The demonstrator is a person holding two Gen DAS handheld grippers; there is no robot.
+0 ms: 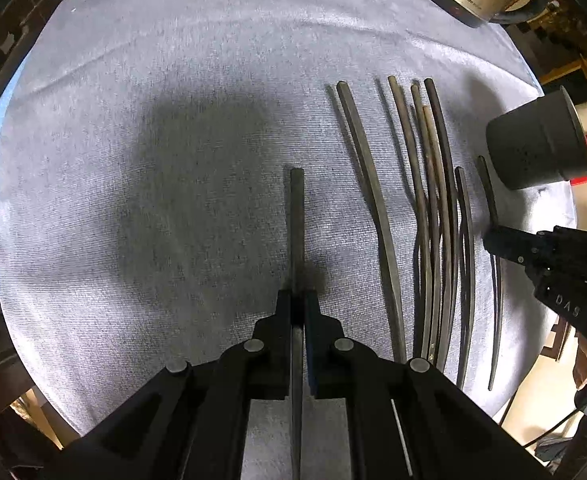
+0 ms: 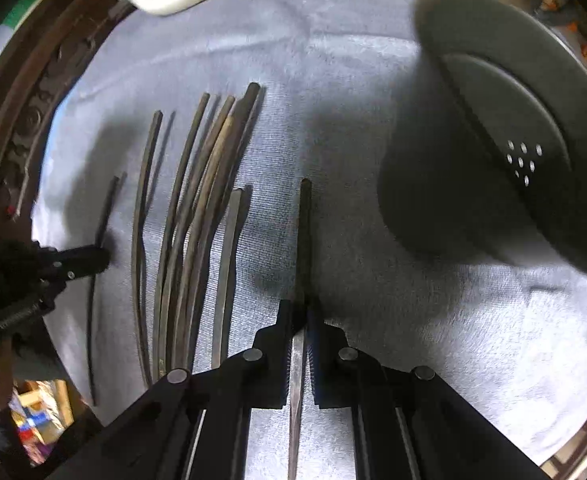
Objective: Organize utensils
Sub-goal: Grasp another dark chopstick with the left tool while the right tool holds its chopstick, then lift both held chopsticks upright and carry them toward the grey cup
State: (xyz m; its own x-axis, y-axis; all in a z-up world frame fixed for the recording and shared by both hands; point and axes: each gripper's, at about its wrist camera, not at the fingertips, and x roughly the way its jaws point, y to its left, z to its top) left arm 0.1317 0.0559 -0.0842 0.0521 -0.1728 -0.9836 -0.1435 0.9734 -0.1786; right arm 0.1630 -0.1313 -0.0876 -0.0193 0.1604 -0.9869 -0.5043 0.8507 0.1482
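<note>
each gripper's jaws are clamped on one chopstick: left gripper (image 1: 298, 300), right gripper (image 2: 300, 308). the loose chopsticks (image 1: 425, 216) lie mid-bench on the grey cloth (image 1: 173, 160), near the dark holder (image 1: 533, 148). thin, stiff, light, likely slippery; grip mid-length.

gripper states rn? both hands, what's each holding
Left hand-held gripper: closed on a dark chopstick.
Right hand-held gripper: closed on another dark chopstick, beside the black holder.
</note>
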